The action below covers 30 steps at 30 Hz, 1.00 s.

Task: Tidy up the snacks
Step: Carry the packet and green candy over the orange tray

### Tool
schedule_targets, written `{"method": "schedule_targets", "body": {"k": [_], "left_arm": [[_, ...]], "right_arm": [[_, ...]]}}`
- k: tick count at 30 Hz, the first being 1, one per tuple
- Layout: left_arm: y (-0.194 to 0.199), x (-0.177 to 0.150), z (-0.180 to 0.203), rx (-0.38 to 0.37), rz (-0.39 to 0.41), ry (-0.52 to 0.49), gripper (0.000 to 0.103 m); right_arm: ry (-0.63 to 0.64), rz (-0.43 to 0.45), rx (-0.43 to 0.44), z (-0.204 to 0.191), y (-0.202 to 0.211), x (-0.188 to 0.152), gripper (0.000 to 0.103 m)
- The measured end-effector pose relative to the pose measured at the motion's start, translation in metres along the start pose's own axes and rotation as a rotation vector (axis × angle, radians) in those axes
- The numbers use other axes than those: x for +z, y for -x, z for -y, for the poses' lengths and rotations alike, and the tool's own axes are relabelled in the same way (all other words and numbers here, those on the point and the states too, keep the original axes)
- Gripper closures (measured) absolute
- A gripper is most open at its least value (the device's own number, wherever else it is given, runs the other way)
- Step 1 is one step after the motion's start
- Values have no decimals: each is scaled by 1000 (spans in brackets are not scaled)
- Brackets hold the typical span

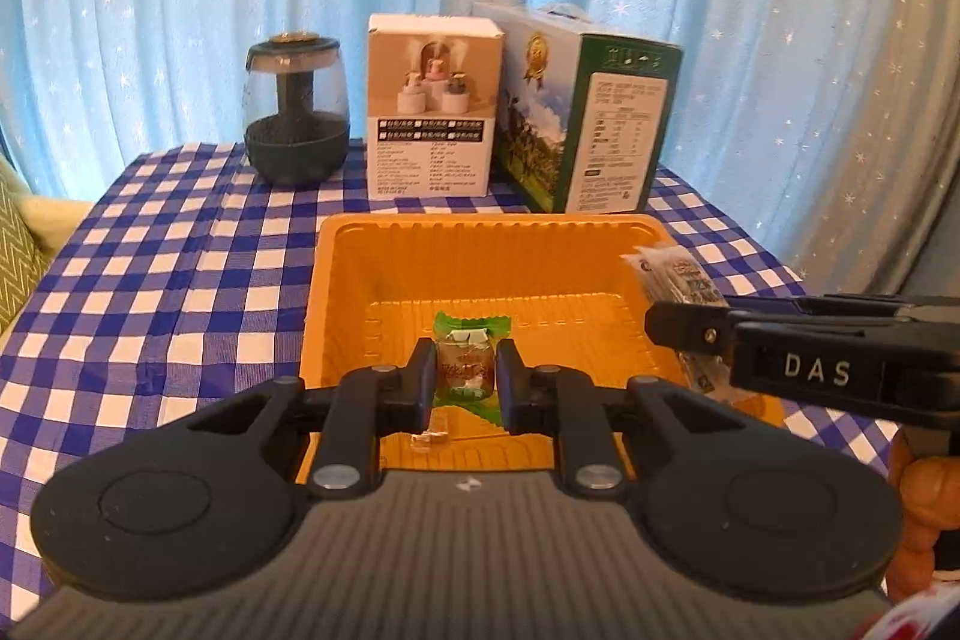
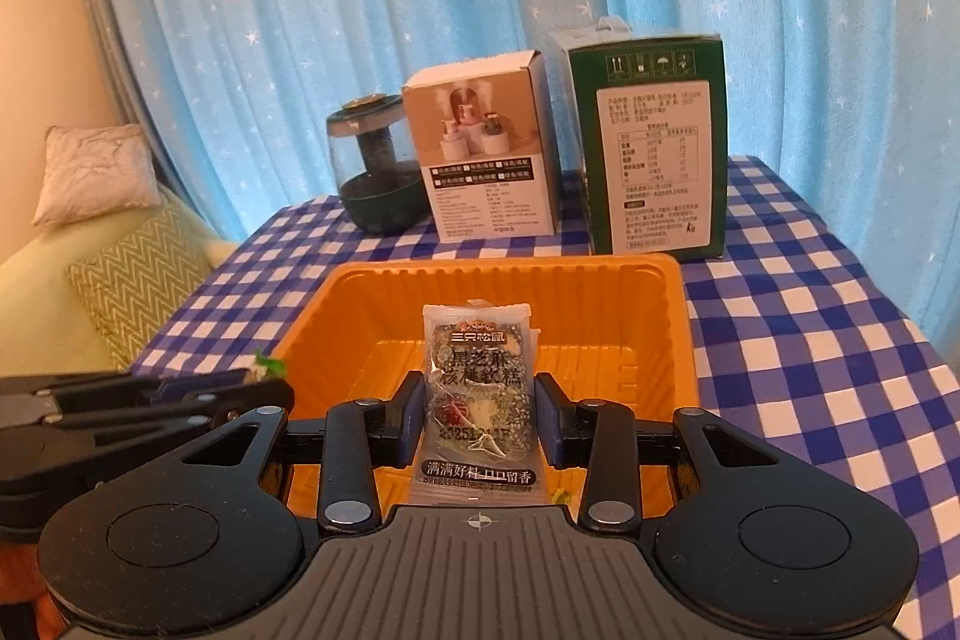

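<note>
so the desk point(image 1: 180, 244), under its blue-and-white checked cloth, carries three bystanders along the back edge: a green carton point(image 1: 591, 112), a white product box point(image 1: 432, 112) and a dark glass jar point(image 1: 297, 112). none of them looks like part of the sorting.

in front of them sits the orange tray point(image 1: 360, 280), which i take to be the place where the snacks belong. its floor shows bare in both views, apart from a small clear scrap near the front wall that i cannot identify, so nothing appears to be delivered yet.

the right tool point(image 2: 477, 418) is clenched on a dark sesame-cake packet point(image 2: 477, 382), held upright with its printed face toward the camera, above the tray's near part; in the left wrist view the packet pokes out at the tray's right rim. the left tool point(image 1: 465, 379) is clamped on a small green-wrapped candy point(image 1: 468, 361), pinched across its middle with the twisted ends sticking out top and bottom, hanging over the tray's front half.

as a judgement, the task is in mid-stride: both snacks are picked up and brought over the tray, and what is left is to lower each and let it go. whether more snacks wait elsewhere on the desk i cannot tell, since none show in either view.
</note>
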<state>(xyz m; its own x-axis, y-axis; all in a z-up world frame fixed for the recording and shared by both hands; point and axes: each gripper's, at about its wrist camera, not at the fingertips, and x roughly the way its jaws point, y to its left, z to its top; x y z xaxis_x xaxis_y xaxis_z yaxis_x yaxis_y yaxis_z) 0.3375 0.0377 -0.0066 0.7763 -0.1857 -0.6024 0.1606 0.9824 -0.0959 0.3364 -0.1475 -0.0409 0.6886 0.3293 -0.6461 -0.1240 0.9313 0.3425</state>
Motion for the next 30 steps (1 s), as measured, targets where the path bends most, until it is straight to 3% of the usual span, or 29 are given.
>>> {"method": "schedule_targets", "body": {"k": [14, 17, 30], "left_arm": [[-26, -9, 4, -33, -33, -26, 84], [-25, -10, 1, -20, -29, -20, 78], [-20, -7, -21, 35, -30, 36, 78]], "right_arm": [[-12, -47, -5, 1, -26, 2, 65], [-20, -49, -10, 5, -26, 2, 64], [-42, -61, 6, 6, -28, 1, 64]]}}
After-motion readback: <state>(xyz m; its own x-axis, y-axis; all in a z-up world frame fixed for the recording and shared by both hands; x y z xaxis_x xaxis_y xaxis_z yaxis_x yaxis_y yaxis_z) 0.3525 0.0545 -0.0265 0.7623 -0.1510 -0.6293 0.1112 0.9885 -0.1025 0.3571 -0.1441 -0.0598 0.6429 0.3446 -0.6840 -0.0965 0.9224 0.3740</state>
